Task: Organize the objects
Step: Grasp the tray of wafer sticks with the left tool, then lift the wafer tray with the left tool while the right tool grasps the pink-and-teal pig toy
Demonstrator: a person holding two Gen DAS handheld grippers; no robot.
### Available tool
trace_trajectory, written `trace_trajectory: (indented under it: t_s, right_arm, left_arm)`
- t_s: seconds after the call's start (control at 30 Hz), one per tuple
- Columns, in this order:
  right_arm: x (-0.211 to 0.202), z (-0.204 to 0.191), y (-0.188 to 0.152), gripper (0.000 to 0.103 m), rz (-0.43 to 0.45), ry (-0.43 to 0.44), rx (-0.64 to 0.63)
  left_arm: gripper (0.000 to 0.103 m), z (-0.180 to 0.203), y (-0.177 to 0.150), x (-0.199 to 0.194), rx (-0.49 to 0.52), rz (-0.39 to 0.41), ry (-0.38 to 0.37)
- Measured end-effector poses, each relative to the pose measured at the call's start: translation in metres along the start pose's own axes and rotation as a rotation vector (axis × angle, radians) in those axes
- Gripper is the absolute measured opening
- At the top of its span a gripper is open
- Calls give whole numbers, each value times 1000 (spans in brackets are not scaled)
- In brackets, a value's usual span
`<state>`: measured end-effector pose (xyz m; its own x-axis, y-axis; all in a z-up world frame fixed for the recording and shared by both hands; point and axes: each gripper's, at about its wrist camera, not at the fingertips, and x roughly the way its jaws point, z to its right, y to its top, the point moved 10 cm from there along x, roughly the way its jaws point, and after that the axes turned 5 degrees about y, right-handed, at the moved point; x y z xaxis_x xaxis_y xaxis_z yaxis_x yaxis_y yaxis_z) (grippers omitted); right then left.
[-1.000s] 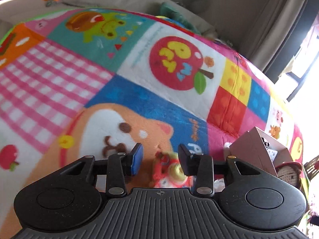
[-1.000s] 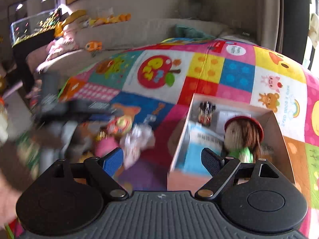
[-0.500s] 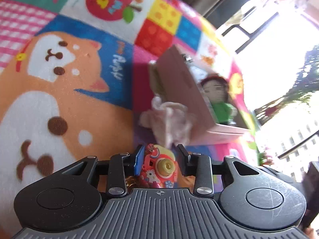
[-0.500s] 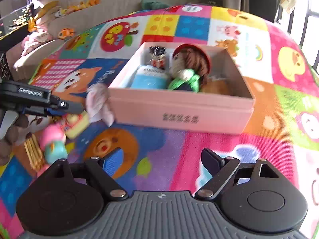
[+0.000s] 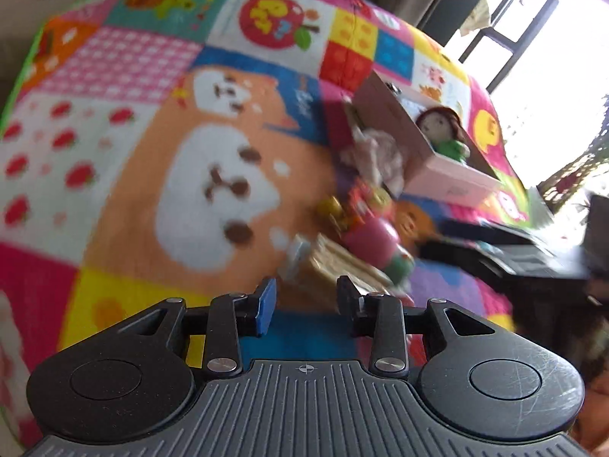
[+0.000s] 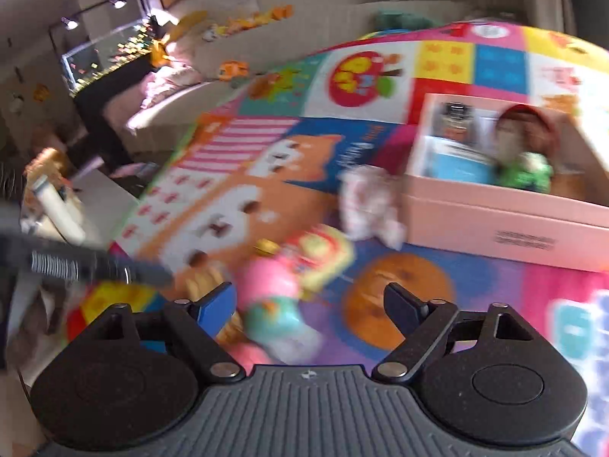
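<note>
Low in the left wrist view the left gripper [image 5: 304, 301] hangs over the mat [image 5: 125, 175] with a narrow gap between its jaws and nothing in that gap; only blue and orange mat shows there. The right gripper [image 6: 310, 302] has just been closing but its jaws still stand well apart, and a pink and teal toy [image 6: 274, 304] lies between them low in the frame, smeared by blur, so I cannot tell whether either pad touches it. Just beyond it sits a red and yellow toy camera [image 6: 319, 251] with a gold trinket [image 6: 266, 245] beside it, both too blurred to make out in detail. In the left wrist view the same heap lies right of centre, with a pale tan packet [image 5: 338, 262] nearest the jaws; what it is I cannot read. Further on, a crumpled whitish cloth [image 6: 367, 203] rests against the front wall of the pink box [image 6: 495, 224], which stands on the mat at the right. Inside it a doll [image 6: 525, 156] with brown hair and green clothes lies beside a blue packet [image 6: 456, 160] and a small dark jar [image 6: 455, 122]; the box's right end is cut off by the frame. At far left a dark blurred bar [image 6: 87, 262] crosses in, and the sofa [image 6: 342, 19] behind is hazy.
</note>
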<state>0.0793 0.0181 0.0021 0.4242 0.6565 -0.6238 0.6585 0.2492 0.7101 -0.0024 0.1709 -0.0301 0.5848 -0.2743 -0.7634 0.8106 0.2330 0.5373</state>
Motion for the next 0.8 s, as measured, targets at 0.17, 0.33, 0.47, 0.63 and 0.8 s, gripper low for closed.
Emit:
trace_trajectory:
  t_s: [0.17,0.33,0.47,0.63,0.8]
  right_arm:
    - [23,6,-4,48,-71,104,128]
    - [-14,32,-18,36,-39,-3,85]
    - [-43,79,-33,36,-22,-130,144]
    - [-69,111,-43,44,20,-242,195]
    - [-75,98,-39,66,42,-227,83]
  left_arm:
    - [38,13,-16,14,-64,-45,-13]
    - [41,27,10,41,-111,-16,-61]
    - [43,57,42,78,-10,18,-67]
    - [42,82,65,108,56,47,-76]
    - [42,90,46,92,198,44,-62]
